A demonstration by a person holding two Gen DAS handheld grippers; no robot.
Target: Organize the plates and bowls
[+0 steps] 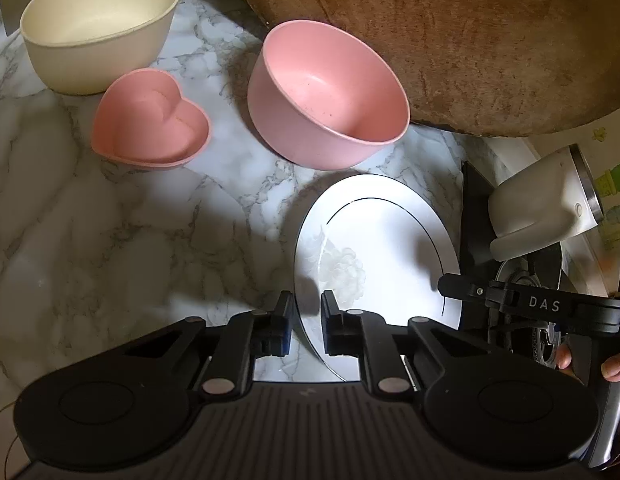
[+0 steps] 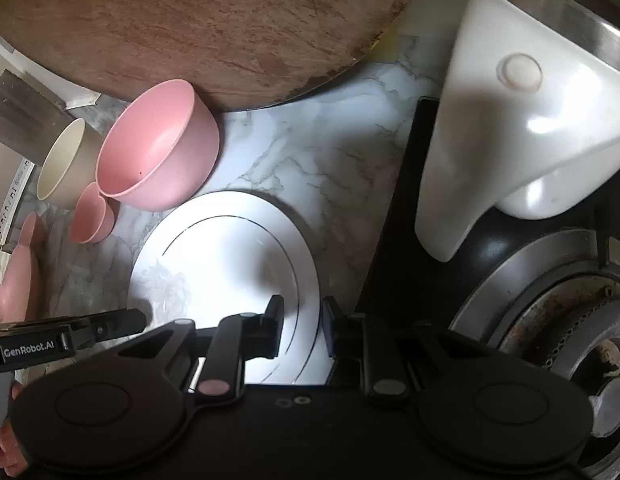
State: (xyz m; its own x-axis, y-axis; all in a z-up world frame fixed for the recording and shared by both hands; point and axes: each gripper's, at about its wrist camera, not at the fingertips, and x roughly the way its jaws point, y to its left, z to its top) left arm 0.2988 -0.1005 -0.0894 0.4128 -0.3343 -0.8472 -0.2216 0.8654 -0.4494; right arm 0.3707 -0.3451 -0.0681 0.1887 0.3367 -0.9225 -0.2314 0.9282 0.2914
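A white plate [image 1: 382, 248] with a thin dark ring lies on the marble counter [image 1: 109, 240]. My left gripper [image 1: 305, 312] straddles the plate's left rim, jaws narrowly apart. My right gripper [image 2: 301, 316] straddles the plate's [image 2: 221, 260] right rim, jaws narrowly apart. Whether either pinches the rim I cannot tell. A pink bowl [image 1: 330, 96], a pink heart-shaped dish [image 1: 149, 120] and a cream bowl [image 1: 97, 28] stand beyond the plate. They show in the right wrist view too: pink bowl [image 2: 157, 148], heart dish [image 2: 89, 216], cream bowl [image 2: 61, 164].
A round wooden cutting board [image 1: 470, 32] leans at the back. A white kettle [image 2: 522, 100] stands on the black stove [image 2: 394, 240] by a gas burner [image 2: 570, 320] at right. Another pink dish [image 2: 17, 280] lies at far left.
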